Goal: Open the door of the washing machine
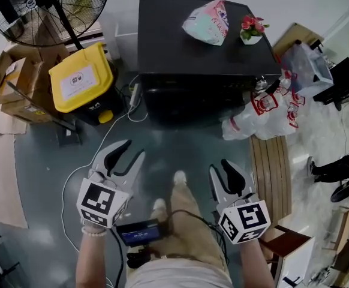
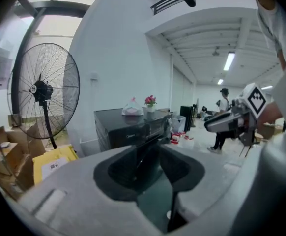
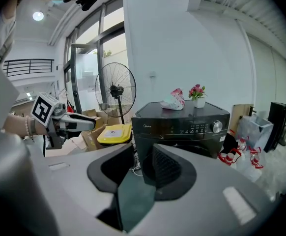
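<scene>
- Where the head view looks steeply down, the left tongs at lower left and the right tongs at lower right both point up the frame. They point toward the washer, which stands at top centre, well apart from both.
- Each pair stands apart there, with only grey floor showing between.
- In the same view a bag and flowers sit on the washer's black top. A fan fills the upper left and a yellow box lies just left of the washer. Clear sacks are heaped at the washer's right.
- In the left gripper view the left tongs fill the lower frame, spread and clamped on nothing. The washer shows at centre above and through the gap, seen from its corner. The fan is at left and the right tongs at right, with a person standing far back.
- In the right gripper view the right tongs are likewise apart and empty. The washer stands just above them at centre, its control strip with a knob facing the camera. Its front below that strip is mostly hidden behind the tongs. The left tongs reach in from the left edge.
</scene>
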Demonstrator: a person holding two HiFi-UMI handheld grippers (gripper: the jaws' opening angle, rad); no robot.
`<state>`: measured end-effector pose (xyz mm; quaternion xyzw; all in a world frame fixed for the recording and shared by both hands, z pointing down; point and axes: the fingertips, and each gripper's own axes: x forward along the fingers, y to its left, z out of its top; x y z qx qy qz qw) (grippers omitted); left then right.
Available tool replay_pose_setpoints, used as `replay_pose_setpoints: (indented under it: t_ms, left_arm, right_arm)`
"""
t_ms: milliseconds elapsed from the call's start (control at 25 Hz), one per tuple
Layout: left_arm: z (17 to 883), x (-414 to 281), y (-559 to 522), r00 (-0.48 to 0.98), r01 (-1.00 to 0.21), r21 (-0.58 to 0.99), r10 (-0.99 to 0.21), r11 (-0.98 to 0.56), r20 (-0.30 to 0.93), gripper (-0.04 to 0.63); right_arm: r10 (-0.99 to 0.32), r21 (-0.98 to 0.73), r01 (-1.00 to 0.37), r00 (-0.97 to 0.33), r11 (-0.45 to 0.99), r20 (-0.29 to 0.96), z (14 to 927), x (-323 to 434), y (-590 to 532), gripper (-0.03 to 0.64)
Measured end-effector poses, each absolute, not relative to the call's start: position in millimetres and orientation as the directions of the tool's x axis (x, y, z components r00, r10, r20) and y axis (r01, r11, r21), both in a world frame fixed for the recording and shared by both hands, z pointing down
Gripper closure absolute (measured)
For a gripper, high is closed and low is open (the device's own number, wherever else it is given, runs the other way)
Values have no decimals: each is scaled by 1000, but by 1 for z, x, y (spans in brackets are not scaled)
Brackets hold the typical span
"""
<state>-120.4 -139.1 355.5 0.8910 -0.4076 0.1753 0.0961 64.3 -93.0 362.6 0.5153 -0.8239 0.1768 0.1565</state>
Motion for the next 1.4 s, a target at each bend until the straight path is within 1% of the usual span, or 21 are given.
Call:
replay_pose_setpoints:
  t_ms: [200,520,760,1400]
  left_arm:
    - [378,-112,-160,604,-763,42,-688,-645,402,448]
    - [420,-85,-196,618,-736,17,-661,-677,425,433]
    - [459,-61,-218,624,-699,-16,-621,-715,474,426]
    - [581,-24,-276,605,-646,-35,-540,-762,586,420]
  right_arm:
    - [-775,-144,-897,-434,417,460,381,72,-110,505]
    - [-752,-149,-886,-453,439,479,413,85,-140,505]
    - [-769,-153,-902,-424,403,478,430,102,-161,505]
    - [-757,-167,-906,-418,390,502,490,126,-194,505]
